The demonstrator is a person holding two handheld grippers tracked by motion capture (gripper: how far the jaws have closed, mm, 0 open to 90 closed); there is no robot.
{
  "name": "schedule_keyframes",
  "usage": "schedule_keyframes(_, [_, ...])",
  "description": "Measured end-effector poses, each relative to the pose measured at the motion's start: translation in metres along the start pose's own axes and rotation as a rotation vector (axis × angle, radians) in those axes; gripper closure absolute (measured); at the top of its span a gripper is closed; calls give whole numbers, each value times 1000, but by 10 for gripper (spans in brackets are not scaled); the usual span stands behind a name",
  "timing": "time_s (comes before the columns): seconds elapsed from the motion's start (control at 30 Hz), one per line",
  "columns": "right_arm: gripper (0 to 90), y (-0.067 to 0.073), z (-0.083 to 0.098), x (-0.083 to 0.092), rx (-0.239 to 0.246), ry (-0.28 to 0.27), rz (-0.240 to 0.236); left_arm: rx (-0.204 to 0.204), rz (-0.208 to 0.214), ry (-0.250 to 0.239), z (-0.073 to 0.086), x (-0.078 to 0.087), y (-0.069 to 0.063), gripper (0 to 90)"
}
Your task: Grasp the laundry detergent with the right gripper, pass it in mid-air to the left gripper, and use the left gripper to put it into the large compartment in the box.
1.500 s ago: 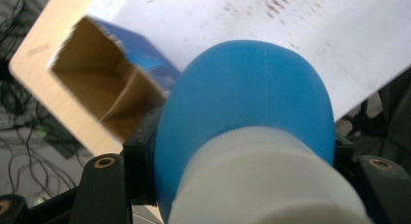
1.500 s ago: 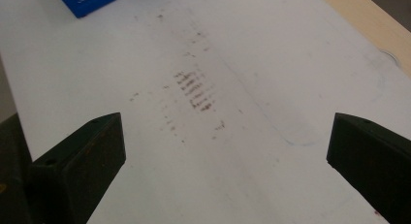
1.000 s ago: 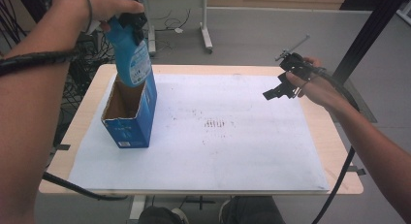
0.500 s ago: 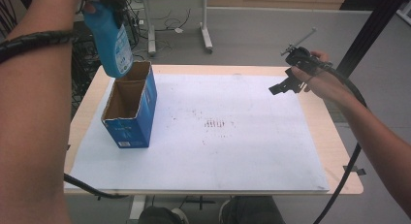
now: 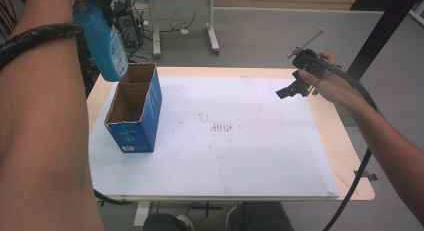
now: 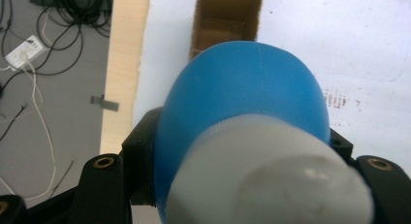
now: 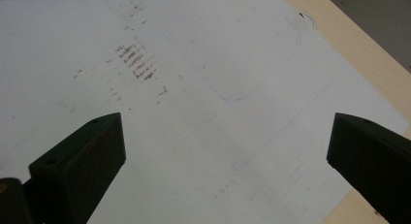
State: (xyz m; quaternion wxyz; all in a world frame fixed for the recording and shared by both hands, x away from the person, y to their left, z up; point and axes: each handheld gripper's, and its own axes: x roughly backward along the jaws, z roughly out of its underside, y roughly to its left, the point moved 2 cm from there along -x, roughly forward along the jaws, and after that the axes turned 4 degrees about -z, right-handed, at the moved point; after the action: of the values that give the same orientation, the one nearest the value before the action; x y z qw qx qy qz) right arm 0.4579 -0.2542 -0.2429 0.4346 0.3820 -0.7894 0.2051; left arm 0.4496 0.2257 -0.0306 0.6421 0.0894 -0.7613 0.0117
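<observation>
Bottle held clear above box; drop and snag risks noted.

Left gripper (image 6: 242, 195) is clenched on the blue bottle (image 5: 104, 38) near its white cap (image 6: 271, 170), holding it in the air above the far end of the open box (image 5: 134, 116), which stands on the table (image 5: 240, 141). The grip sits high on a smooth, rounded body, so the bottle could swing or slip and fall. If lowered, its base could catch the box rim and tip the box. Right gripper (image 5: 290, 91) hangs released over the table's right side, well apart.
</observation>
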Motion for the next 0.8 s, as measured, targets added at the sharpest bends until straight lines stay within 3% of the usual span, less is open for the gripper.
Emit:
schedule_keyframes(0.27, [3, 2, -1, -3, 7, 6, -6, 15, 1, -2, 1, -6, 8, 369])
schedule_keyframes(0.43, [3, 2, 0, -5, 6, 9, -6, 14, -14, 1, 0, -11, 8, 369])
schedule_keyframes(0.8, [3, 1, 1, -6, 5, 12, -8, 21, -5, 13, -2, -24, 6, 369])
